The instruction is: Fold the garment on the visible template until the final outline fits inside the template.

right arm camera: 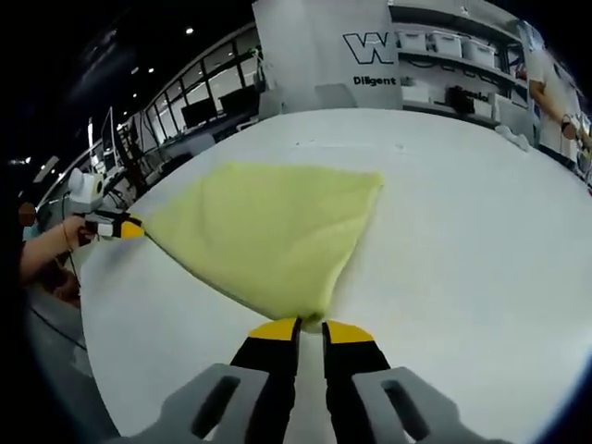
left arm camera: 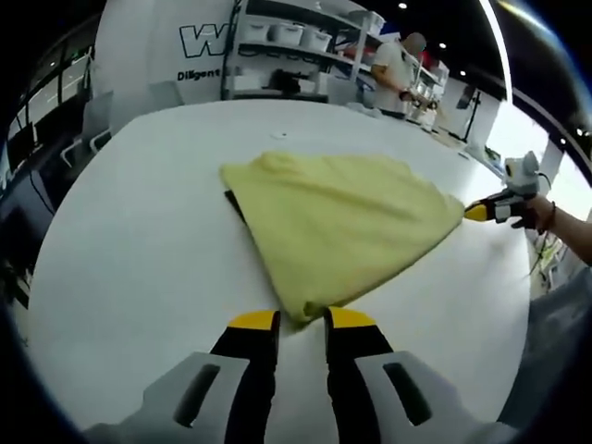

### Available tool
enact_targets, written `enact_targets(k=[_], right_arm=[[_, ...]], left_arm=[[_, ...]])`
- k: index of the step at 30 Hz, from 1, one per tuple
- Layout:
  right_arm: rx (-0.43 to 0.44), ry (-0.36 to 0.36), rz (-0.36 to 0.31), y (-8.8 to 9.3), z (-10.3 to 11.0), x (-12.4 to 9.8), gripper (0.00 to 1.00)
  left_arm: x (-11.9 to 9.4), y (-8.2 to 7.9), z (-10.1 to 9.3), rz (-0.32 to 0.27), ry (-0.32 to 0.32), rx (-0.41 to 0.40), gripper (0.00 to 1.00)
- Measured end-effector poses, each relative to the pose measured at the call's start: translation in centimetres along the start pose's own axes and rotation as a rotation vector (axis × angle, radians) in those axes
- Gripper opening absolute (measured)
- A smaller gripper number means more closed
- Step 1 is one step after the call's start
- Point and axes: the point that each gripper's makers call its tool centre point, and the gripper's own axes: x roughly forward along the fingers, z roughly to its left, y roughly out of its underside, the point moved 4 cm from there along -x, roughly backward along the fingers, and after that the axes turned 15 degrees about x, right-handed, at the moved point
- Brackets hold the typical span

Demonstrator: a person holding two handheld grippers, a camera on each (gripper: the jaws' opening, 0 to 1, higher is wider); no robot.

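Note:
A yellow garment [left arm camera: 338, 227] lies spread in a rough triangle on the round white table [left arm camera: 139, 240]. A thin dark edge [left arm camera: 235, 202] peeks out from under its left side. My left gripper [left arm camera: 302, 320] is shut on the garment's near corner, and it also shows at the left of the right gripper view [right arm camera: 128, 228]. In the right gripper view the garment [right arm camera: 268, 227] runs from that corner to my right gripper [right arm camera: 311, 329], which is shut on another corner. The right gripper [left arm camera: 474, 212] holds the far right tip in the left gripper view. The cloth looks stretched between the two.
Bare white table [right arm camera: 462, 240] surrounds the garment, with its edge close behind both grippers. A person [left arm camera: 396, 65] stands by shelves with bins [left arm camera: 287, 37] beyond the far edge. A hand [left arm camera: 538, 215] holds the right gripper.

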Motion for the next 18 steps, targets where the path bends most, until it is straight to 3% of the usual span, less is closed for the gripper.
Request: enact_targets(k=[8,11,14,15,18], right_arm=[[-0.012,-0.015,-0.003,-0.1,0.3,0.2,0.0],[-0.028,-0.016,-0.001,-0.2,0.2,0.1,0.0],[-0.027,-0.018,-0.003,-0.4,0.0,-0.3,0.0],[-0.059,0.018,-0.001,-0.5,-0.7,-0.6,0.0],[-0.007,-0.01,-0.022,-0.8,-0.6,-0.9,0.0]], left_arm=[[0.1,-0.1,0.0,-0.008,0.011,0.033,0.04],[-0.2,0.0,0.0,-0.005,0.01,0.107,0.02],[-0.5,0.2,0.2,0.0,0.024,0.118,0.02],[-0.7,0.3,0.5,0.02,0.043,0.258,0.01],[-0.9,1.0,1.0,0.064,0.038,0.298,0.01]])
